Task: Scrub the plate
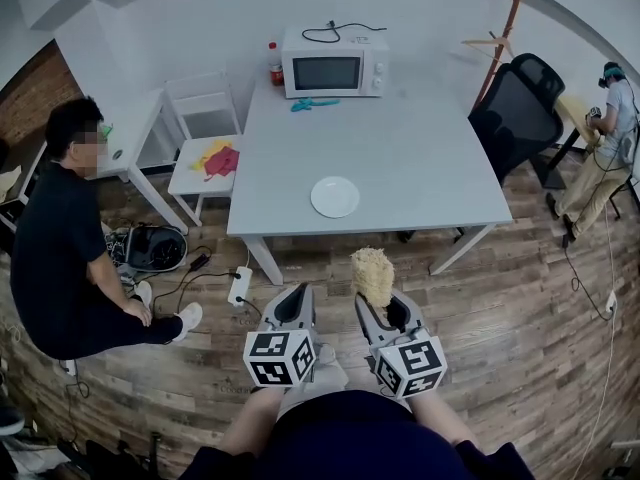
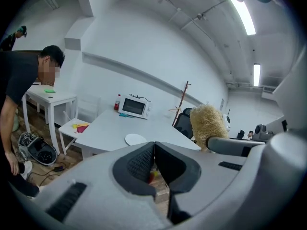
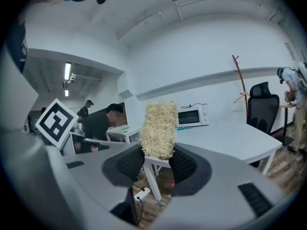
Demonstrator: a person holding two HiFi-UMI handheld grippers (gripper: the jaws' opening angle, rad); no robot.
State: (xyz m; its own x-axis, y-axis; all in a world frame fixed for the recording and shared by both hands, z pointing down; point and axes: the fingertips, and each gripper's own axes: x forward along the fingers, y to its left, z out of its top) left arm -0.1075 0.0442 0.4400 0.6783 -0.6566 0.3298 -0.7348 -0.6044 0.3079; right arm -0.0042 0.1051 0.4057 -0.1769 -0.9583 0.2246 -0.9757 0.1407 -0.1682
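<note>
A white plate (image 1: 335,196) lies near the front edge of the white table (image 1: 420,158); it also shows small in the left gripper view as the plate (image 2: 135,139). My right gripper (image 1: 378,306) is shut on a straw-coloured loofah scrubber (image 1: 372,274), which stands upright between its pads (image 3: 130,164) as the scrubber (image 3: 158,131). My left gripper (image 1: 293,303) is shut with nothing in it, its jaws meeting in the left gripper view (image 2: 154,164). Both grippers hang over the wooden floor, short of the table's front edge.
A white microwave (image 1: 334,66), a red-capped bottle (image 1: 274,64) and a teal tool (image 1: 314,103) sit at the table's far end. A black office chair (image 1: 520,113) stands right, a white chair (image 1: 205,143) left. One person (image 1: 70,248) crouches at left; another person (image 1: 600,143) stands far right. A power strip (image 1: 240,285) lies on the floor.
</note>
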